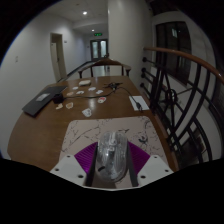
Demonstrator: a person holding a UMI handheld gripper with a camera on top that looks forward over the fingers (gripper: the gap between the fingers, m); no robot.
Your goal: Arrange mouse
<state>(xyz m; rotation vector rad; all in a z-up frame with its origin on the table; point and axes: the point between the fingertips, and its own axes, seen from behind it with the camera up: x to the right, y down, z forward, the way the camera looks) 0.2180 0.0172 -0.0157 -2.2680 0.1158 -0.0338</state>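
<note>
**Tool closed on a clear mouse-shaped object over the wooden table**

I see my tool (110, 160) low over a long wooden table (60, 125), with its purple pads (88, 158) pressed against either side of a pale, translucent rounded object that I take to be the mouse (110, 152). Both fingers appear to press on it, so I read the tool as gripping the mouse, though I cannot tell whether the mouse is lifted clear of the table or resting on it. A thin dark cable (140, 128) trails across the table just ahead of the fingers, toward the right side.

Farther along the table, well beyond the fingers, a dark flat device (42, 101) that looks like a laptop or tablet lies near the left edge. Several small light items (92, 93) are scattered around the far middle of the table; they are too small for me to name. A white flat item (138, 102) sits near the right edge.

A curved wooden rail (185, 58) with dark uprights runs along the right side of the table. Beyond the table a corridor opens, with a green sign (98, 31) above a doorway at its end.
</note>
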